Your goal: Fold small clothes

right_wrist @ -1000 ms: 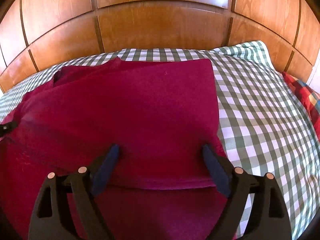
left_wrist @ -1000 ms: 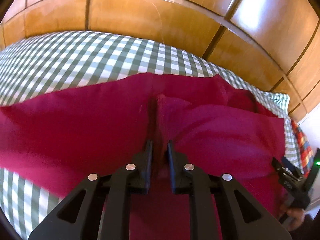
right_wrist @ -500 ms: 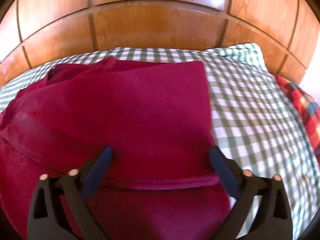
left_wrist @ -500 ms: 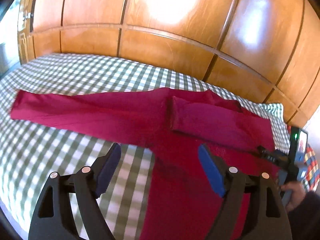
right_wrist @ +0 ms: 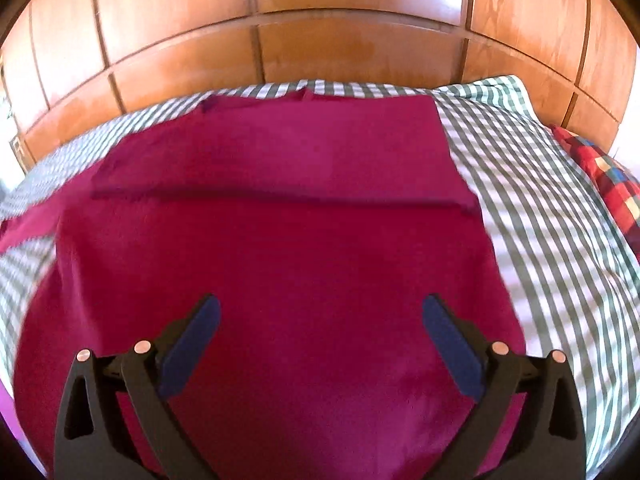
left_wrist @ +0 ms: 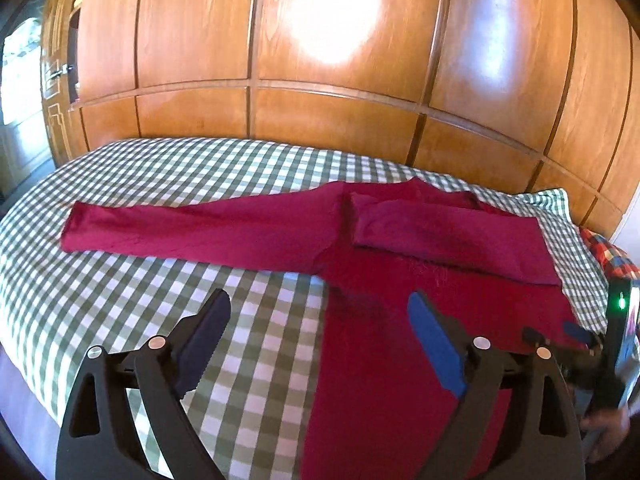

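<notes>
Two black handheld grippers, the left gripper (left_wrist: 318, 316) and the right gripper (right_wrist: 320, 322), each carry blue-padded fingers (left_wrist: 434, 342), triangular cut-outs and silver and copper-toned rivets behind the pads.

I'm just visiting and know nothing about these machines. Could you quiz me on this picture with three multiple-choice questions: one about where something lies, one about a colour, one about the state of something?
1. Where does the unfolded sleeve of the garment lie?
A. Stretched flat across the bedspread
B. Hanging over the wooden panels
C. Rolled up under a pillow

2. What colour is the garment?
A. Navy blue
B. Deep red
C. White

3. How do the jaws of the right tool stand?
A. Clamped on a sleeve
C. Shut on nothing
B. Wide apart, holding nothing

Answers:
1 A: in the left wrist view the sleeve reaches out flat over the green-and-white checked cover, while the other sleeve is folded across the body.
2 B: both views show deep red cloth.
3 B: its two pads stand far apart above the cloth, nothing between them. The left tool is open too; its jaws have just been opening.
</notes>
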{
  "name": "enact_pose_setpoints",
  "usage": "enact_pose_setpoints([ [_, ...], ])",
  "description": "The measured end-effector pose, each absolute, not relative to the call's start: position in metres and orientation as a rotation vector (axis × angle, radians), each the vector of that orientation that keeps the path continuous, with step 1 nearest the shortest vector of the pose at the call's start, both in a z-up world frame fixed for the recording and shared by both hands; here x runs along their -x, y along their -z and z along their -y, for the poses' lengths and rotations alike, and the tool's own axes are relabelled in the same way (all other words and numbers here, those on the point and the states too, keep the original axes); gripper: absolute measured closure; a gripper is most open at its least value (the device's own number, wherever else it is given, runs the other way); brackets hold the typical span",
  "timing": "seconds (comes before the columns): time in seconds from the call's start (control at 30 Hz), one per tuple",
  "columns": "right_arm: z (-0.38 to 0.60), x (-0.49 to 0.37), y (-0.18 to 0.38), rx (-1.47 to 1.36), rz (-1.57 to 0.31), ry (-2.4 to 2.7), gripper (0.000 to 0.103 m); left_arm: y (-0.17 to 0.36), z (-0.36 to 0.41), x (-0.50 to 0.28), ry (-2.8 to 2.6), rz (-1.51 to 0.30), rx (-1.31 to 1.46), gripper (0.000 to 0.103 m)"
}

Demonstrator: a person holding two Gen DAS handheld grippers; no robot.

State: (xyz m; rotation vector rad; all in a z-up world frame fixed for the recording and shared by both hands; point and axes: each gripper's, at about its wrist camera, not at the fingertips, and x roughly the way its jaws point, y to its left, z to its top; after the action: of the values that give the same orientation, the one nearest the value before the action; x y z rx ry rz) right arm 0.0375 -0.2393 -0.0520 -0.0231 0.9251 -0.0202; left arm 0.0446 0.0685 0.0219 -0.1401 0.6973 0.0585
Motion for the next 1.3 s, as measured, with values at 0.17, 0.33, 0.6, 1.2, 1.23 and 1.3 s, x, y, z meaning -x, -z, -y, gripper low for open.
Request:
enact_pose_setpoints([
  [0.17,0.238,-0.033,0.062,0.031,-0.893,0.026,0.002,-0.011,-0.083,-0.039,-0.083,-0.723,0.180,0.013],
  [0.33,0.241,-0.034,0.062,0.026,-0.882,0.025,0.002,-0.003,-0.095,-0.038,-0.094,-0.741,0.207,0.013],
  [0.6,0.240,-0.029,0.063,0.027,-0.875,0.026,0.002,0.021,-0.158,-0.042,-0.080,-0.780,0.424,0.004],
  [1.2,0.244,-0.029,0.065,0.011,-0.870,0.020,0.002,0.069,-0.424,-0.066,-0.412,-0.627,1.146,0.012],
  [1.23,0.244,-0.029,0.065,0.011,-0.869,0.020,0.002,0.069,-0.427,-0.072,-0.420,-0.637,1.137,0.019],
  [1.3,0.244,-0.029,0.065,0.010,-0.869,0.020,0.002,0.073,-0.430,-0.089,-0.412,-0.670,1.107,0.040],
])
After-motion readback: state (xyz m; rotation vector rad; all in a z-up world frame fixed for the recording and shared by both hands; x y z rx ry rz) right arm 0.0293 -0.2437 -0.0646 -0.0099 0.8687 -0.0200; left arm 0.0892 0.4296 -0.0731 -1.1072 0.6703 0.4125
